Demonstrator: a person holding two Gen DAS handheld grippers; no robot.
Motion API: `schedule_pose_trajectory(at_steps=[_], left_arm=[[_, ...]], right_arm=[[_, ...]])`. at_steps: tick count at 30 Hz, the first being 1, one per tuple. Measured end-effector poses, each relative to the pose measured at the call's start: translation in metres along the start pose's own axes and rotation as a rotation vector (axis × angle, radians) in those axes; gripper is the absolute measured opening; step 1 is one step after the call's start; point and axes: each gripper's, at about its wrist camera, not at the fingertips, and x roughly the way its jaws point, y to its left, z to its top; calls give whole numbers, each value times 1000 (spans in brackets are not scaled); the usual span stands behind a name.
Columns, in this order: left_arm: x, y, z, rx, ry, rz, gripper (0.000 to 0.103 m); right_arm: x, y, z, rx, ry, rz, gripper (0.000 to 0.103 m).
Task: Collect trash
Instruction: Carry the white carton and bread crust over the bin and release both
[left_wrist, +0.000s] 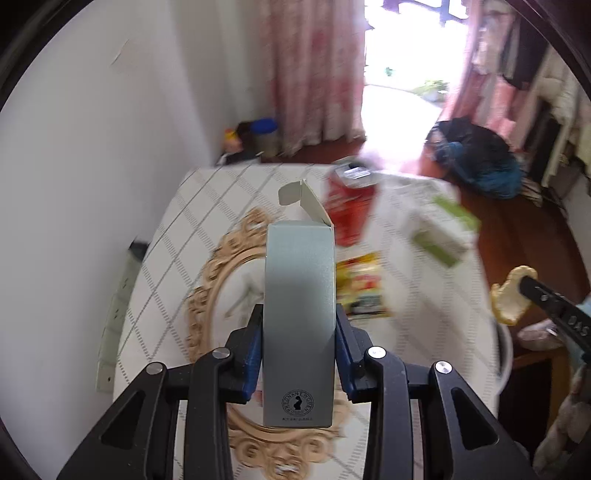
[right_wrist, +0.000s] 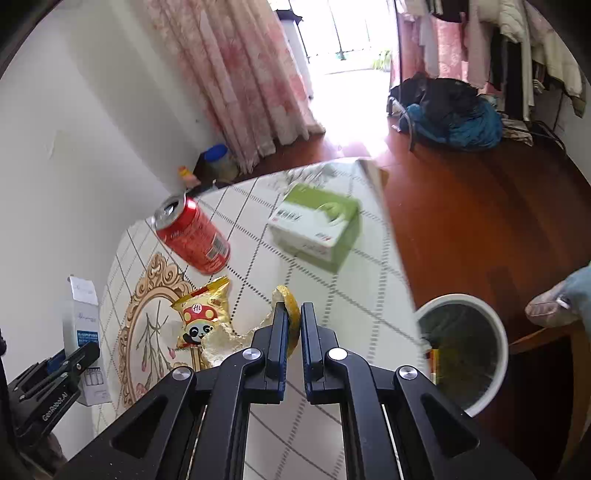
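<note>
My left tool (left_wrist: 299, 328) is clamped on a tall grey carton (left_wrist: 300, 314), its top flap open, held up over the worktop (left_wrist: 177, 236). My right tool (right_wrist: 294, 325) is pinched on a yellow fruit peel (right_wrist: 290, 314) near the worktop's right edge. Beyond that edge the wooden floor (right_wrist: 461, 221) is open, and the white-rimmed trash bin (right_wrist: 469, 339) stands just beside the worktop, below the edge.

On the cloth lie a red soda can (right_wrist: 192, 236) tipped on its side, a yellow snack packet (right_wrist: 201, 317) just in front of it, and a green-and-white box (right_wrist: 317, 229) further right, well apart from the can.

Only the right view shows the bin's dark inside and the carton's white side; the left view is blurred around the can and box.
</note>
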Motion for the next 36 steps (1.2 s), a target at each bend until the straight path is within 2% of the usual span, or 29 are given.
schedule_pose_trajectory(at_steps=[6, 13, 17, 23, 26, 28, 30, 31, 32, 34, 36], left_arm=[[-23, -73, 8, 86, -34, -102, 31], [-3, -175, 3, 201, 28, -208, 31], [27, -242, -10, 268, 125, -291, 31], [80, -318, -20, 331, 297, -379, 31], [104, -340, -21, 348, 364, -398, 32], [123, -348, -18, 317, 427, -431, 32], [136, -352, -14, 298, 471, -433, 32], [141, -353, -13, 297, 486, -423, 44], [146, -353, -10, 287, 497, -411, 67], [149, -350, -6, 263, 495, -418, 92], [151, -345, -1, 244, 488, -400, 92]], right_arm=[[-42, -62, 2, 56, -38, -43, 7], [-64, -168, -7, 151, -23, -160, 7], [-59, -225, -19, 206, 21, -205, 7], [-30, -293, -45, 274, 122, -242, 7], [-10, -312, -53, 301, 160, -244, 7], [4, -322, -59, 320, 184, -240, 7], [18, -328, -62, 334, 202, -236, 7], [26, -330, -64, 333, 212, -230, 7], [32, -332, -66, 338, 215, -231, 7], [44, -334, -69, 351, 228, -208, 8], [56, -336, -72, 366, 263, -175, 13]])
